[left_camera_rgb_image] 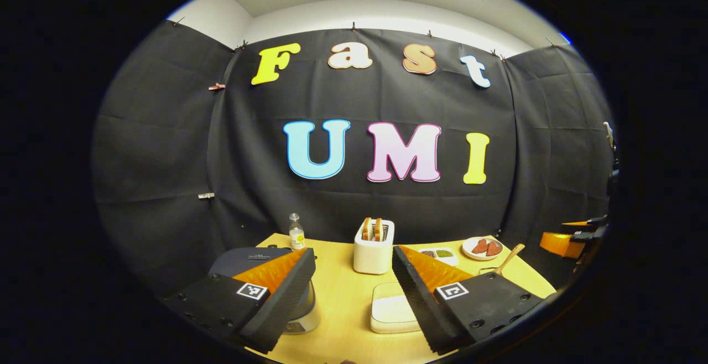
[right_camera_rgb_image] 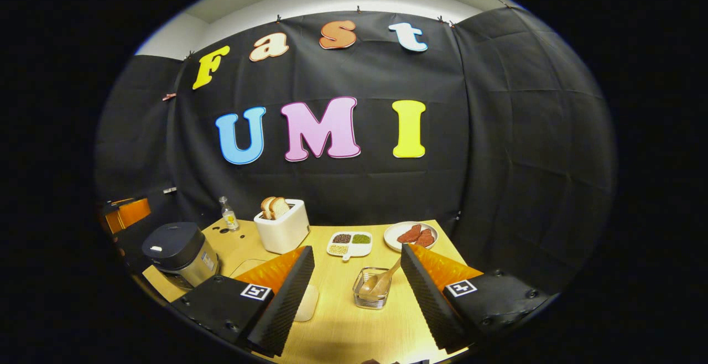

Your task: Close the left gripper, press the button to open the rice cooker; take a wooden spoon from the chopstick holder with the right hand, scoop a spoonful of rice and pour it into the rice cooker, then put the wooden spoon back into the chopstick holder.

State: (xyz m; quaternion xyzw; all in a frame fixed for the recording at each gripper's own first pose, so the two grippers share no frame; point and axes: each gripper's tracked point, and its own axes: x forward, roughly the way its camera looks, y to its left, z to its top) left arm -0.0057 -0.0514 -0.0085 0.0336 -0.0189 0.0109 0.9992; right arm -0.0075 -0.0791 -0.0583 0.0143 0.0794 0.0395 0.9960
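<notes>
The dark-lidded rice cooker (right_camera_rgb_image: 180,253) stands at the table's left edge with its lid down; in the left gripper view the rice cooker (left_camera_rgb_image: 301,308) sits mostly hidden behind my left finger. A clear chopstick holder (right_camera_rgb_image: 371,292) holds a wooden spoon (right_camera_rgb_image: 387,276), whose handle leans right. A white divided dish (right_camera_rgb_image: 349,244) of grains lies behind it. My right gripper (right_camera_rgb_image: 357,252) hangs open just before the holder. Above the table's near left part, my left gripper (left_camera_rgb_image: 353,256) is open and holds nothing. The spoon's handle (left_camera_rgb_image: 510,258) pokes up at the right.
A white toaster (right_camera_rgb_image: 282,225) with bread, a small bottle (right_camera_rgb_image: 227,213) and a plate (right_camera_rgb_image: 411,235) of red slices line the back of the wooden table (right_camera_rgb_image: 343,331). A flat white box (left_camera_rgb_image: 392,308) lies between my left fingers.
</notes>
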